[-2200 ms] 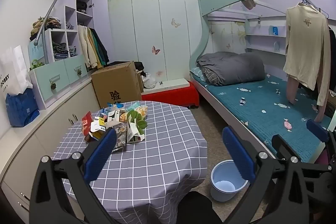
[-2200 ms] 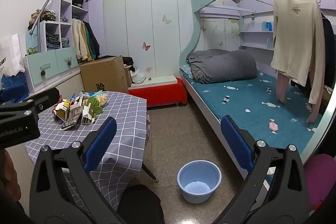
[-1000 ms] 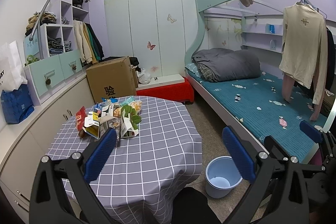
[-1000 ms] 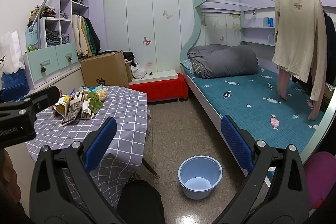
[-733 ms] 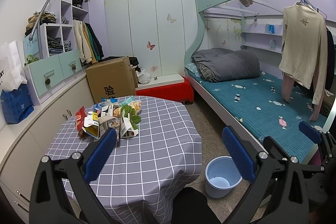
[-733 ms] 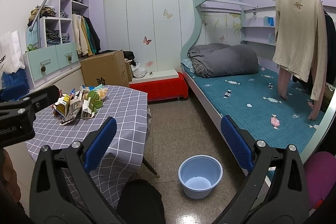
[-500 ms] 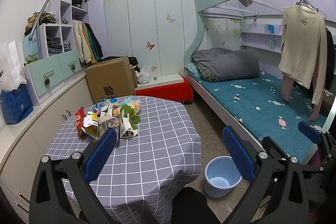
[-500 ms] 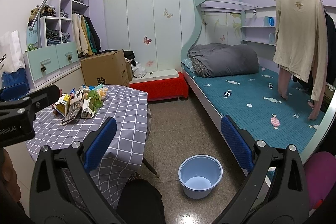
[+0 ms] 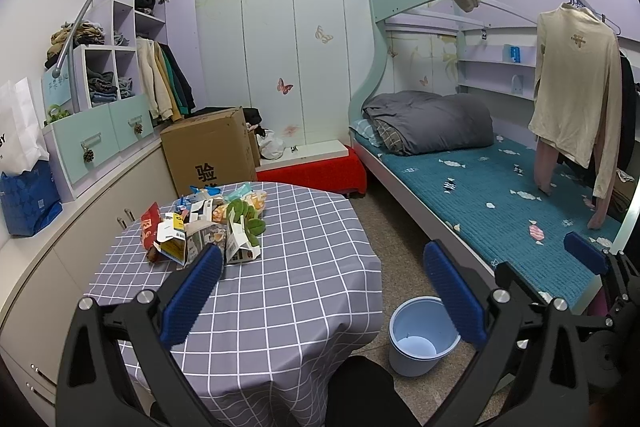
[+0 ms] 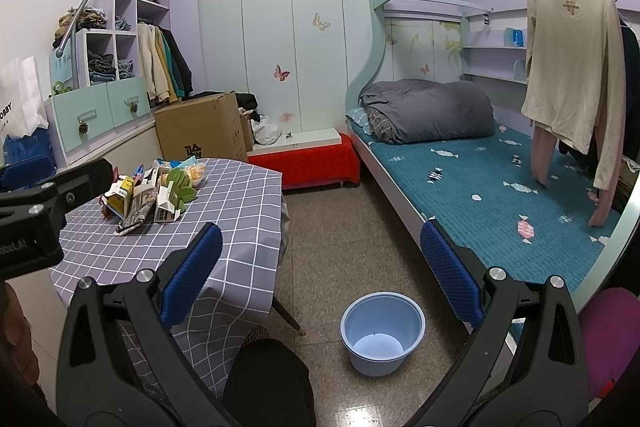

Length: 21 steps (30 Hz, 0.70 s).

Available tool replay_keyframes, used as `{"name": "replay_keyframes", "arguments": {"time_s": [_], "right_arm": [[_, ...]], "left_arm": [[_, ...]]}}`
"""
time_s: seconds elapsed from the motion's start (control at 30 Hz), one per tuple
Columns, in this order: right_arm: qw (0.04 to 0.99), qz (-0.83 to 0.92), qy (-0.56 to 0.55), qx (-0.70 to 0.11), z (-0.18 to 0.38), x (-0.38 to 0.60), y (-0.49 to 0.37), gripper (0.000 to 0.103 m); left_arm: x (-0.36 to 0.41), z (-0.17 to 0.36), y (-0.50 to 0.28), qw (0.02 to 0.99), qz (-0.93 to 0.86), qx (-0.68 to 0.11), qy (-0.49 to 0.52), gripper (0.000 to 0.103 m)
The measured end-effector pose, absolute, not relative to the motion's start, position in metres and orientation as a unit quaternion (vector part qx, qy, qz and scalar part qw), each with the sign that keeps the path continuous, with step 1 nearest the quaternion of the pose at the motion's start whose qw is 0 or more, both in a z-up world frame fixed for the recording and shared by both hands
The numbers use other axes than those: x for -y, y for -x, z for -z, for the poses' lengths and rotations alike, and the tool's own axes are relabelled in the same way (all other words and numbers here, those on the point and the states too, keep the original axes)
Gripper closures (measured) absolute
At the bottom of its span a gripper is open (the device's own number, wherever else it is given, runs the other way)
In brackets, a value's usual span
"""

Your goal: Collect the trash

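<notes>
A heap of trash (image 9: pixel 204 223) made of cartons, wrappers and snack bags lies at the far left of a round table (image 9: pixel 280 287) with a grey checked cloth. The same trash heap (image 10: pixel 154 193) shows in the right wrist view. A light blue bin (image 9: pixel 420 335) stands on the floor right of the table, also seen as the bin (image 10: pixel 382 331) from the right side. My left gripper (image 9: pixel 320 267) hangs open above the table's near edge, short of the heap. Over the floor beside the table, my right gripper (image 10: pixel 320 251) is open and holds nothing.
A bunk bed (image 9: pixel 480 195) with a teal cover and grey duvet fills the right. A cardboard box (image 9: pixel 212 151) and a red platform (image 9: pixel 316 173) stand behind the table. Cabinets and shelves (image 9: pixel 100 131) line the left wall. Clothes (image 10: pixel 572 67) hang at right.
Both grippers have pulled back and drifted slightly since the earliest frames, so the table and trash look a little farther off. Jaws stay open; nothing was picked up.
</notes>
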State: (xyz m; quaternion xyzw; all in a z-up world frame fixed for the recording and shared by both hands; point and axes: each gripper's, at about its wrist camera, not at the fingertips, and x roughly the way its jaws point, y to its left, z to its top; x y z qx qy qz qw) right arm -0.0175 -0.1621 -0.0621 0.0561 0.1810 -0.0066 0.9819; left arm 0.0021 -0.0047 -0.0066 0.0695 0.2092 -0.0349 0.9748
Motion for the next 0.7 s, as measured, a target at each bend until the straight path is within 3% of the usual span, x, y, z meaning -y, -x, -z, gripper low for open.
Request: {"name": "replay_keyframes", "arguments": {"time_s": [0.7], "right_arm": [[0.981, 0.005, -0.056, -0.185, 0.0646, 0.161, 0.0164, 0.006]], "left_arm": [[0.0061, 0.0091, -0.0019, 0.974, 0.04, -0.213, -0.07, 0.004]]}}
